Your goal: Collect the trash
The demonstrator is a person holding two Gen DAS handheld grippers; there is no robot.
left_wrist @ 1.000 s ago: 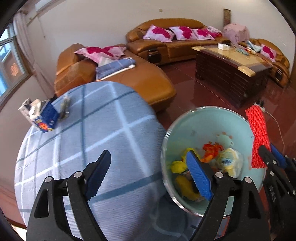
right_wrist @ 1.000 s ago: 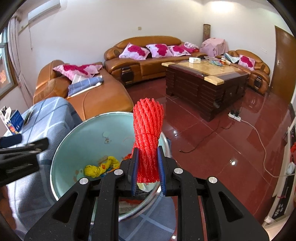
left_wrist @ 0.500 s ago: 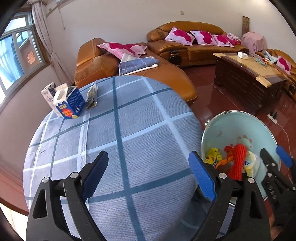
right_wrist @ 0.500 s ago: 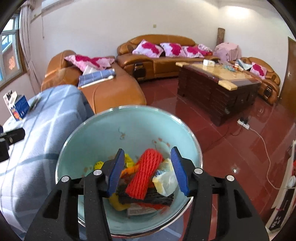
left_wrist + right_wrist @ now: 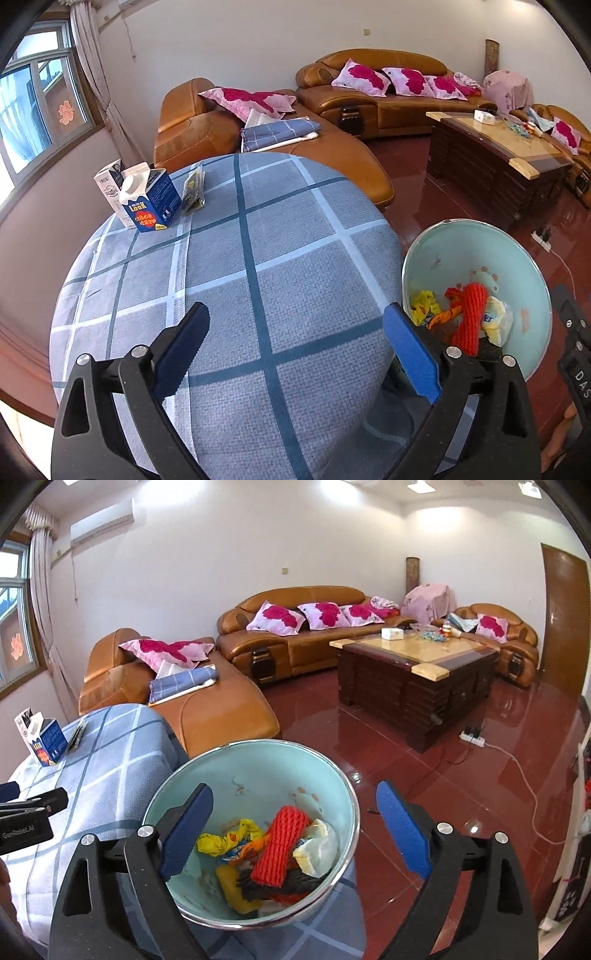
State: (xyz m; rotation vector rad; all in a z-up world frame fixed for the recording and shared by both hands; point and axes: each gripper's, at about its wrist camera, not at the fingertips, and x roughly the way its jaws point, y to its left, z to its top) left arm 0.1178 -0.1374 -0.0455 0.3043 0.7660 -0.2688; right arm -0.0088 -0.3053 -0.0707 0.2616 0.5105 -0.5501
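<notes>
A pale green trash bin [image 5: 258,760] stands beside the round table with a blue checked cloth [image 5: 229,280]. In the bin lies a red foam net [image 5: 282,845] among yellow and white wrappers; the net also shows in the left wrist view [image 5: 471,317]. My right gripper [image 5: 295,827] is open and empty above the bin. My left gripper [image 5: 295,350] is open and empty over the near part of the table. At the table's far edge stand a blue milk carton [image 5: 149,201], a white carton [image 5: 109,182] and a flat wrapper [image 5: 194,188].
A brown leather sofa [image 5: 207,705] sits just behind the table and bin. A dark wooden coffee table [image 5: 417,672] stands on the red tiled floor [image 5: 424,775]. A power strip with a cable [image 5: 472,738] lies on the floor to the right.
My right gripper opened and dropped the red foam net into the bin, then drew back. My left gripper swung left, away from the bin and over the table.
</notes>
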